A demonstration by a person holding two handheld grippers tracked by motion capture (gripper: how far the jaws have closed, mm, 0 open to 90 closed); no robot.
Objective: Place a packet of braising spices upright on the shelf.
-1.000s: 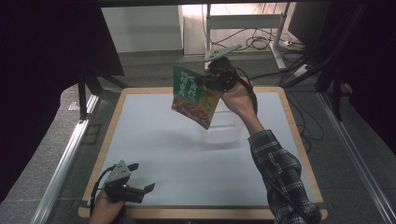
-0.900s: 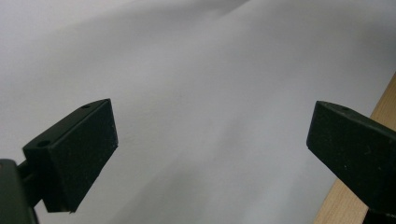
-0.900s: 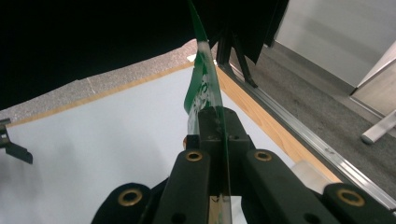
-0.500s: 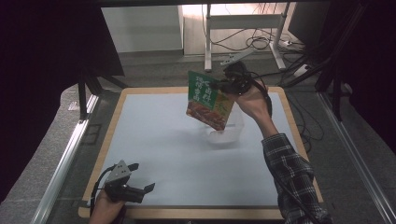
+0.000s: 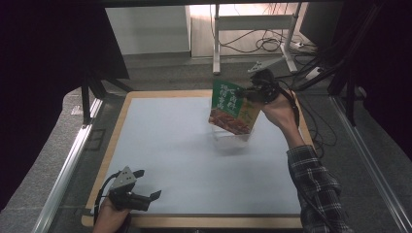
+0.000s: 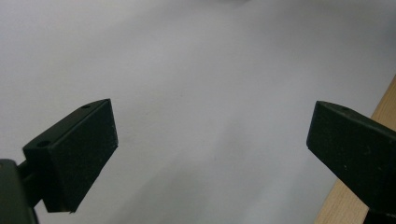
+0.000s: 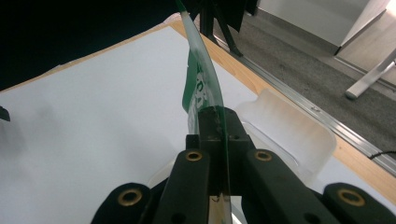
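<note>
Here my right gripper (image 5: 251,92) pinched the packet (image 5: 232,107) above the tray (image 5: 233,141) at two o'clock for dropping in, left gripper (image 5: 143,187) spread idle.

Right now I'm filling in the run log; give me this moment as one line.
right gripper: shut on green packet, above clear tray | left gripper: open, idle near table edge

I see a glossy green printed packet (image 5: 232,107) with a smooth film sheen, and under it a clear, slightly frosted plastic tray (image 7: 289,133). The table (image 5: 160,145) top looks matt white with a pale wood edge. Toward my four o'clock, a sleeve (image 5: 316,189) of checked woven cloth; the left gripper (image 6: 210,154) pads look matt black, faintly grainy.
</note>
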